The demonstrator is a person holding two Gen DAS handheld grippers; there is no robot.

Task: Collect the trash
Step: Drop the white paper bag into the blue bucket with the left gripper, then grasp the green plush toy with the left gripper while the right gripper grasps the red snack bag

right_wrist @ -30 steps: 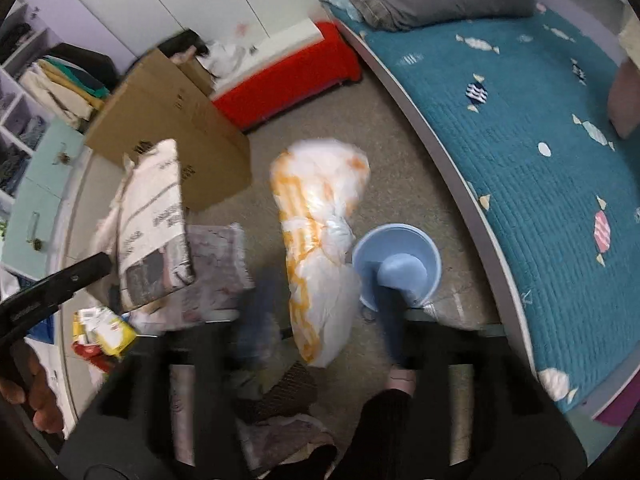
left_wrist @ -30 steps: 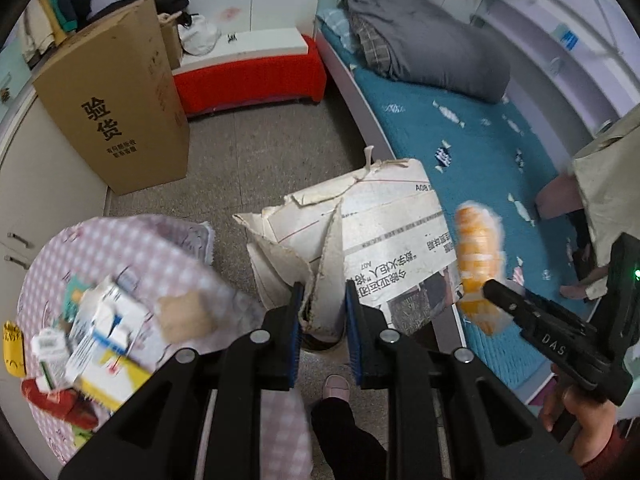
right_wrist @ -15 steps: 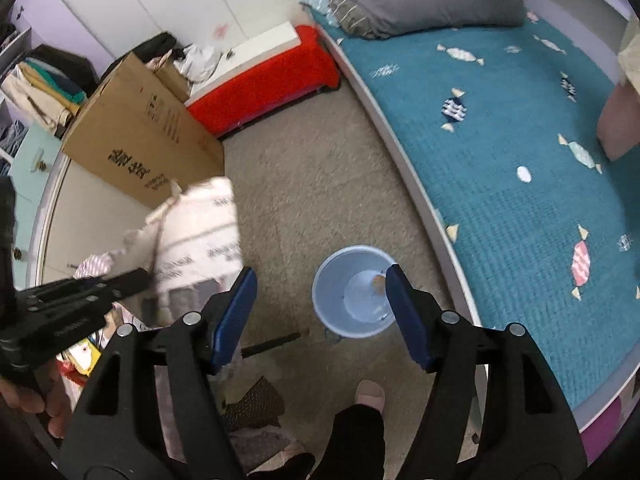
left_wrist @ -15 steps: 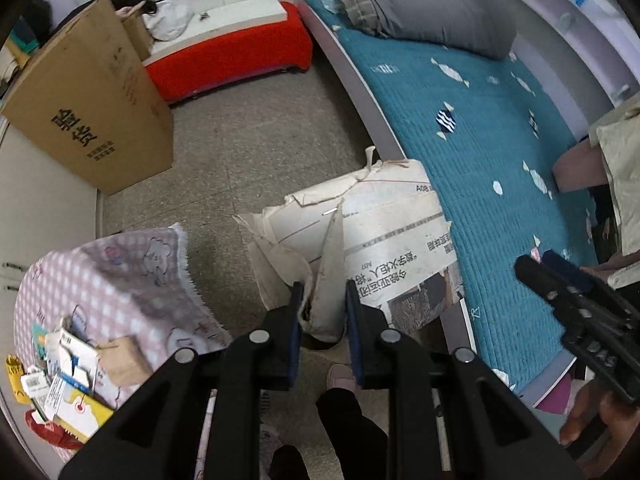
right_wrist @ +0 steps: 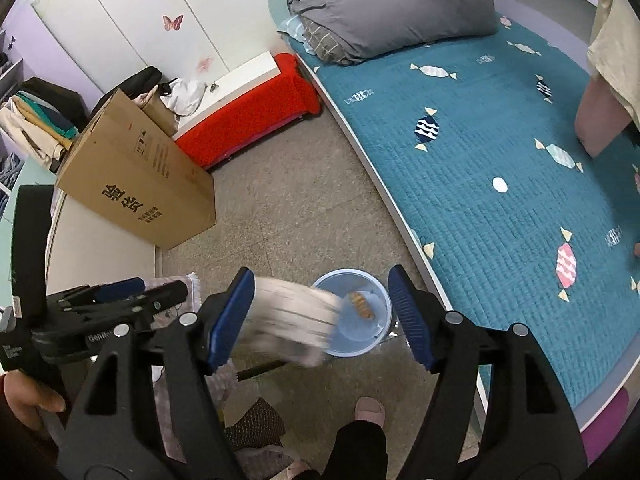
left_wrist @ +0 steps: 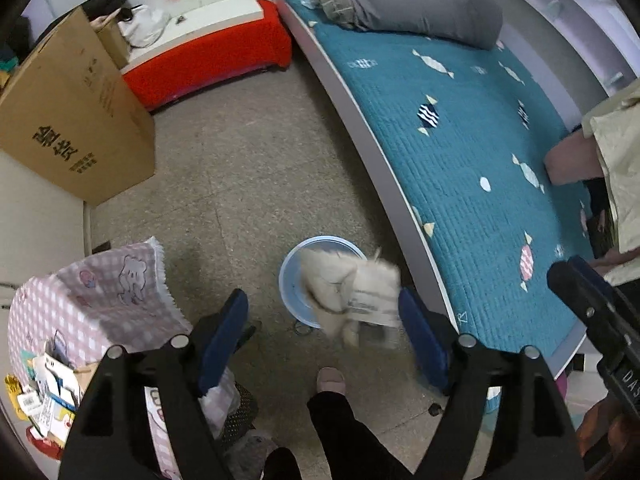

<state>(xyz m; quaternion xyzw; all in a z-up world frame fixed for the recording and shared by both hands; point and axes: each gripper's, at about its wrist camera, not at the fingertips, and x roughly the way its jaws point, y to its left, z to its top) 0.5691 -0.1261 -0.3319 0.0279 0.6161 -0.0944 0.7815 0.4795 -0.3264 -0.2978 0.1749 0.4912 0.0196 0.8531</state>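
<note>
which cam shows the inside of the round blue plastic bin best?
Right wrist. There the round blue plastic bin shows most of its open interior, with an orange-white scrap inside; the blurred crumpled newspaper overlaps only its left rim. In the left wrist view, the newspaper hides most of the opening.

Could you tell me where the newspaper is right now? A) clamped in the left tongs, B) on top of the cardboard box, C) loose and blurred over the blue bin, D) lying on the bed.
C: the newspaper is a blurred shape over the blue bin, between the fingers of the wide-open left tongs and touching neither; the right tongs are open too.
</note>
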